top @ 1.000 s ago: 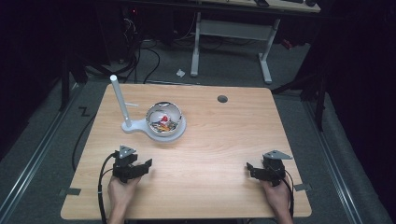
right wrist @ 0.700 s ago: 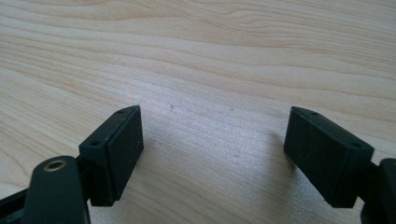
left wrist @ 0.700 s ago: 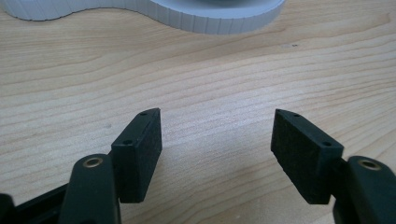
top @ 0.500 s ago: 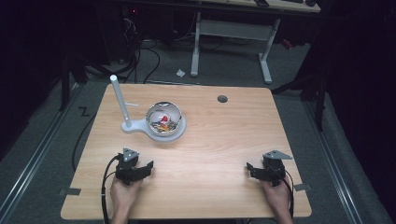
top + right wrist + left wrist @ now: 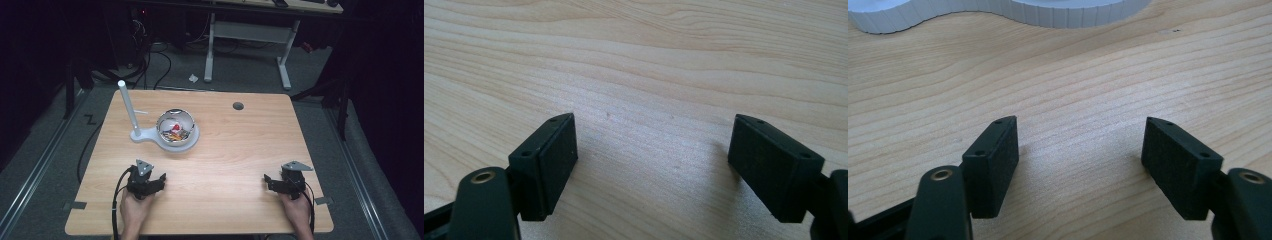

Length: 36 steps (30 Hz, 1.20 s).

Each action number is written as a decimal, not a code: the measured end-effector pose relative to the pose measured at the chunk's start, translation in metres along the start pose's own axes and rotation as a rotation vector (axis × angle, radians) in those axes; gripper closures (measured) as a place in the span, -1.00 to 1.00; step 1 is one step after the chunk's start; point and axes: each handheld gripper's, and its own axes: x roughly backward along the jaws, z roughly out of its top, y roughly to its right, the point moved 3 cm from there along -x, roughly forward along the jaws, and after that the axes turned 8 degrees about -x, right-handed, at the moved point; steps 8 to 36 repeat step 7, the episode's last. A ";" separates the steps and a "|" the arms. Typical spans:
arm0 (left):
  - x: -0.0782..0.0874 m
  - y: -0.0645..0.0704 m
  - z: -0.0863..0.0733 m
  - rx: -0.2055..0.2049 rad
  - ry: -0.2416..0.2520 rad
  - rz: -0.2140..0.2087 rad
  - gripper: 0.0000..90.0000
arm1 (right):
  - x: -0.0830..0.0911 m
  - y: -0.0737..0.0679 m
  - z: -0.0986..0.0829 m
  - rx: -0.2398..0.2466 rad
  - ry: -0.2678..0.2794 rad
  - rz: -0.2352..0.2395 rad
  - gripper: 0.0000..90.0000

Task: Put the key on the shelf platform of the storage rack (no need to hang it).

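With both the left gripper [image 5: 148, 183] and the right gripper [image 5: 281, 183] spread wide and holding nothing (resting near the table [image 5: 240, 150] edge), reach slowly toward the far-left bowl [image 5: 175, 127].

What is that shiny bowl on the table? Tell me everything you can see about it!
The shiny bowl looks like polished metal, round and upright. It sits on the round end of a flat white base, whose other end carries a tall white post, leaning a little. Small things lie inside, one red, too tiny to name. It stands on the wooden table's far left part, touching no claw.
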 end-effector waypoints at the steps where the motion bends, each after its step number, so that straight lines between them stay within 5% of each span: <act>1: 0.000 0.000 0.000 0.000 0.000 0.000 -0.31 | 0.000 0.000 0.000 0.000 0.000 0.000 -0.56; 36: 0.000 0.000 0.000 0.001 -0.001 0.001 -0.33 | 0.000 0.000 0.000 0.000 0.000 -0.001 -0.56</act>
